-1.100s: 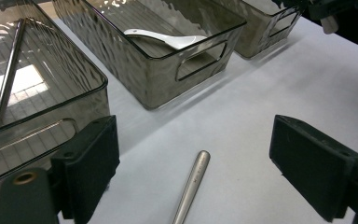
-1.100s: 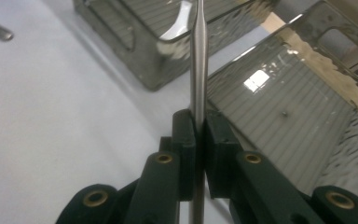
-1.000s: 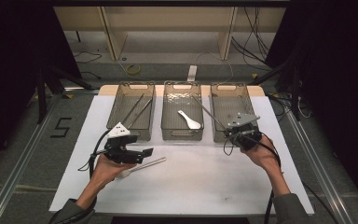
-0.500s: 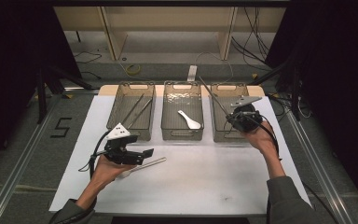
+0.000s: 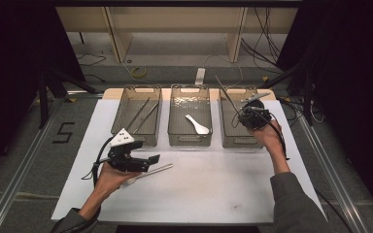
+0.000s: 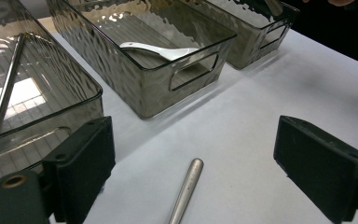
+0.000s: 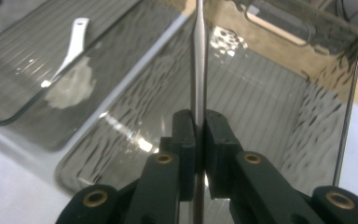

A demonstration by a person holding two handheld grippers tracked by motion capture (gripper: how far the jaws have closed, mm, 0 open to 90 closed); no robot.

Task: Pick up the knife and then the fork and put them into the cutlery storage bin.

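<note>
Here we hold two grippers over a white table (image 5: pixel 252 194). At the right of the high view, the right gripper (image 5: pixel 249 115) pinches a thin metal utensil (image 7: pixel 198 60), its jaws nearly closed on the handle, above the right bin (image 5: pixel 231 141). To place it well, we judge it should be lowered level into that bin before letting go, so it does not catch the rim. That forearm reaches up the frame, wrist bent inward. At lower left, the left gripper (image 6: pixel 193 163) rests with jaws wide apart, straddling a second utensil (image 6: pixel 186 189) lying on the table.
</note>
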